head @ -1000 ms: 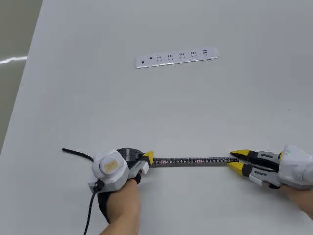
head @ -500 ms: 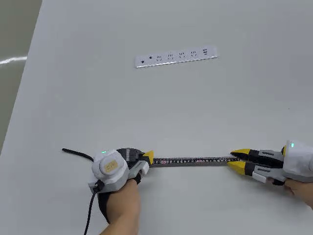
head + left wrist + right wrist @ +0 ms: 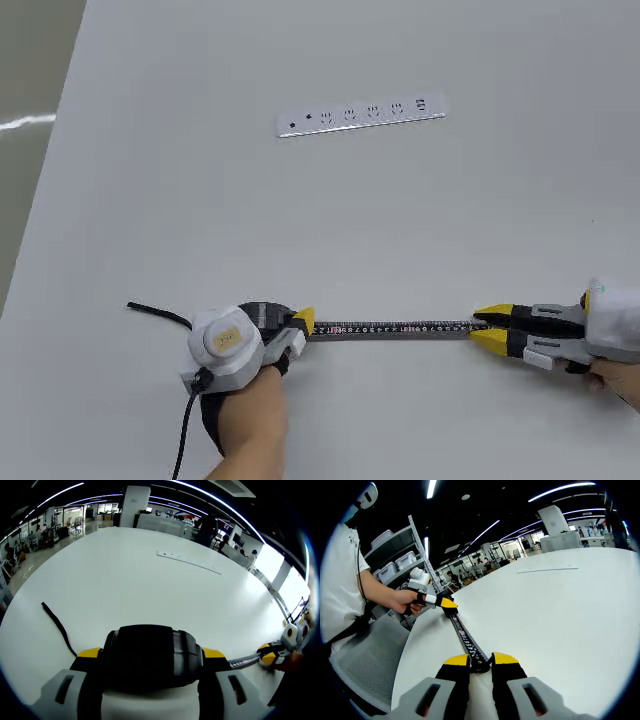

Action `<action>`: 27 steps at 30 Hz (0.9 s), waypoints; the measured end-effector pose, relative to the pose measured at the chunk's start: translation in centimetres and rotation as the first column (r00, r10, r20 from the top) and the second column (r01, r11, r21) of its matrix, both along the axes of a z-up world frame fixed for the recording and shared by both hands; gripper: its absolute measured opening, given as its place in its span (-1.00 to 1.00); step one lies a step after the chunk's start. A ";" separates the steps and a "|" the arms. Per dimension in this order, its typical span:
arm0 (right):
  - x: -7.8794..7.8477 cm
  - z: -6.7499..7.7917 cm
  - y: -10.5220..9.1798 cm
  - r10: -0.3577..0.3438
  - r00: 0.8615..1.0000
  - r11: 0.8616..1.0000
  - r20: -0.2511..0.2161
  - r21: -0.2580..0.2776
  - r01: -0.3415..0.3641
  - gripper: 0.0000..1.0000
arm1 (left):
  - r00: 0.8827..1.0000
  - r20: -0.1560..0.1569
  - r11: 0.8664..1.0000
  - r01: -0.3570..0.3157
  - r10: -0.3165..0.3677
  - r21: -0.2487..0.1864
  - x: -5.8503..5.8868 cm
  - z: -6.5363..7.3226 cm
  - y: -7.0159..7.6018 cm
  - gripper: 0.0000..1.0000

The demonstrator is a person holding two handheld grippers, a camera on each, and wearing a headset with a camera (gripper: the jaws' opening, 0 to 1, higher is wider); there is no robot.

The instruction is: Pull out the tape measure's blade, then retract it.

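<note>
Near the front edge of the white worktop [image 3: 400, 220], toward its left side, the left gripper [image 3: 295, 328] clamps the tape measure [image 3: 262, 315]. In the left gripper view the black case sits between the two yellow-tipped jaws, which press on it from either side. A hand [image 3: 250, 415] holds this gripper from below, and a black cable [image 3: 185, 440] runs from it toward the front edge.

From the case the blade [image 3: 395, 328] runs out flat along the worktop, roughly parallel to the front edge, its printed numbers facing up. Its far end lies between the tips of the right gripper [image 3: 490, 326], close to the front right corner. In the right gripper view the two yellow tips stand close together with the dark end of the blade pinched between them. The blade lies straight, with no visible sag or kink between the two grippers.

A thin black strap [image 3: 155, 312] trails from the case toward the left edge and lies loose on the surface. Well apart from all this, toward the back of the worktop, a long white power strip [image 3: 360, 115] lies flat, slightly tilted, its sockets facing up.

In the right gripper view the person's white sleeve and bare forearm reach to the left gripper at the far end of the blade.
</note>
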State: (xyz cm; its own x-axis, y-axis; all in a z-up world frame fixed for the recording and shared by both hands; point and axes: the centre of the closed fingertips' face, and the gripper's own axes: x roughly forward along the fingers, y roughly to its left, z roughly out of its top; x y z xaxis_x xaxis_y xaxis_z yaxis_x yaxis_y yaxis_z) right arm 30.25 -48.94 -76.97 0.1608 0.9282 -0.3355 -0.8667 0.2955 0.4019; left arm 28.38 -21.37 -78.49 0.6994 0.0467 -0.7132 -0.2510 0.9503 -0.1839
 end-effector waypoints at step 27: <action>-0.4 -0.1 0.3 0.002 0.962 0.996 0.272 -0.088 0.023 -0.73 | 1.000 -0.009 1.000 0.003 -0.003 0.001 0.0 -0.1 0.0 0.49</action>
State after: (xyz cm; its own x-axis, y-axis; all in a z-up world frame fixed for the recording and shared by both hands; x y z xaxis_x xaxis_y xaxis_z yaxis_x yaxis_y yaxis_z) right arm 29.86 -48.67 -77.11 0.2668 0.8940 -0.3600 -0.9361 0.3292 0.1237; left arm 28.37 -21.39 -78.56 0.6934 0.0452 -0.7191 -0.2499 0.9512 -0.1812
